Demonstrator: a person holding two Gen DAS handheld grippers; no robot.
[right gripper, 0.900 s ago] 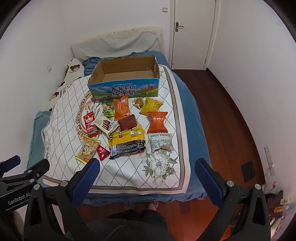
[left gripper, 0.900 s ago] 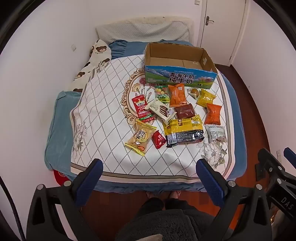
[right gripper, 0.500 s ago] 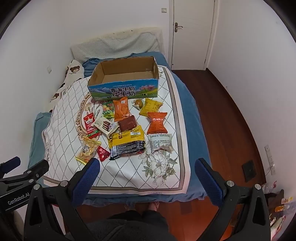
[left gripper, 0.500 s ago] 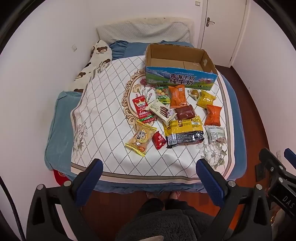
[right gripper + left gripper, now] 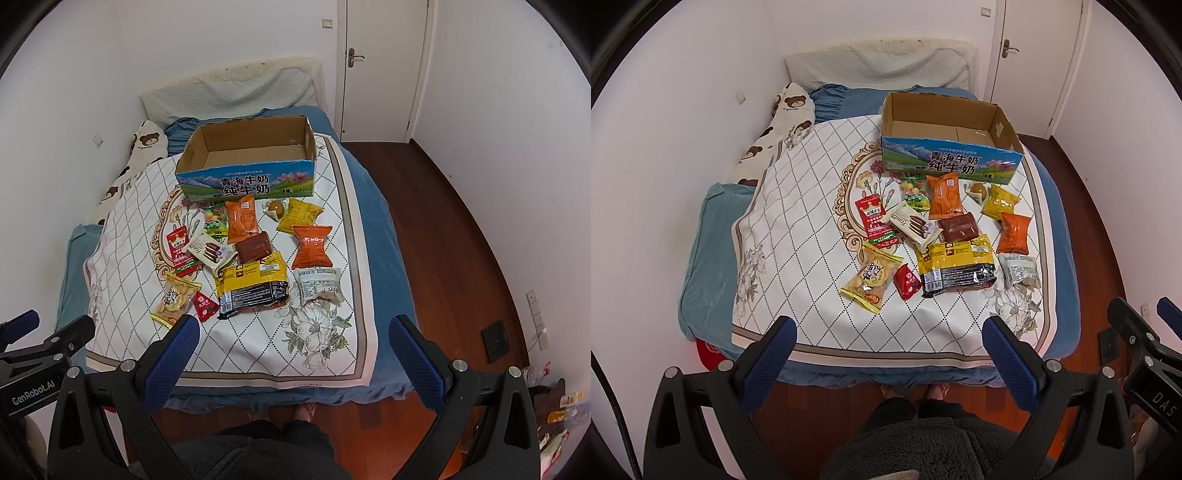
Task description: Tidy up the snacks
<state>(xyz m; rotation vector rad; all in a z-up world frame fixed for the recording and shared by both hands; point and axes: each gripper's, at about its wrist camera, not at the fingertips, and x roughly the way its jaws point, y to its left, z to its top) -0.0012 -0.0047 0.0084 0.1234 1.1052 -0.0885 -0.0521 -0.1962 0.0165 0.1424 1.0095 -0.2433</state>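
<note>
Both grippers, left (image 5: 888, 345) and right (image 5: 291, 345), gape wide and empty above the bed's (image 5: 701, 240) foot edge; snacks (image 5: 955, 264) lie mid-bed before the empty box (image 5: 951, 162) — best start with nearest packets.

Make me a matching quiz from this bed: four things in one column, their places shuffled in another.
1. box
2. pillow
3. bear cushion
4. noodle pack

A. by the left wall
B. at the head of the bed
C. nearest the foot among the big snacks
D. just beyond the snacks, open and empty

Pairs: 1-D, 2-B, 3-A, 4-C
</note>
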